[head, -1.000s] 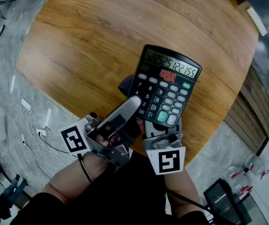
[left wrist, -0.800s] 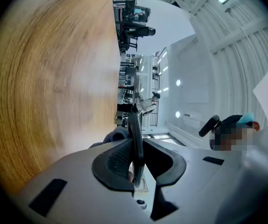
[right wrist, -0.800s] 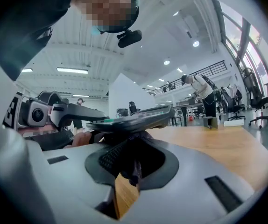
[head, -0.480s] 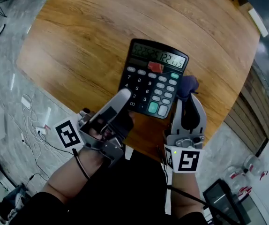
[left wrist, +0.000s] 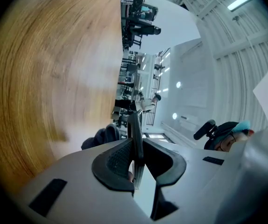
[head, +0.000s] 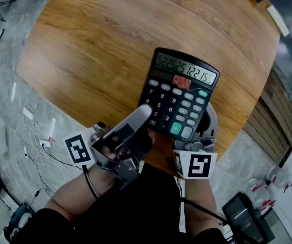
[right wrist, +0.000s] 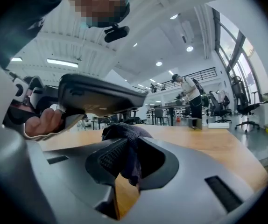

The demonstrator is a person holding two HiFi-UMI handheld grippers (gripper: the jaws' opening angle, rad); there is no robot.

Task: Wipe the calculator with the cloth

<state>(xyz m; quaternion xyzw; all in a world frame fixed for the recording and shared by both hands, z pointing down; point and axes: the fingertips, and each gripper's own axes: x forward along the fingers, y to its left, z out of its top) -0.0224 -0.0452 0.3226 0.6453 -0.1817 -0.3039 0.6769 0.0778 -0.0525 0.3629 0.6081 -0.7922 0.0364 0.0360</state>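
Beyond the bench's near left edge, to the left of both pairs of fingers, lie grey floor [head: 13,85] and loose white cables [head: 34,133]. The left gripper [head: 145,112] has its fingers closed on the near left edge of the calculator [head: 181,100]. In the left gripper view that edge shows only as a thin dark strip standing upright between the pads. A dark bundle just beyond these fingers is too blurred to name.

The calculator is held tilted, clear of the round wooden bench [head: 110,39], with its keys and lit display facing up. Ahead of both pairs of fingers the bench top offers wide open room. Its rim curves just behind them, close to the person.

The right gripper [right wrist: 130,161] lies under the calculator. In the head view its fingers are hidden there, and only the body and the marker cube [head: 196,165] show. Its own view shows the fingers shut on a dark purple cloth [right wrist: 124,136], bunched above the pads and hanging below them. The calculator's dark underside spans just above the cloth; whether they touch cannot be told. The person's hand [right wrist: 43,120] shows left of these fingers.

Far beyond the right fingers stand desks, office chairs [right wrist: 246,108] and a standing person [right wrist: 188,94].
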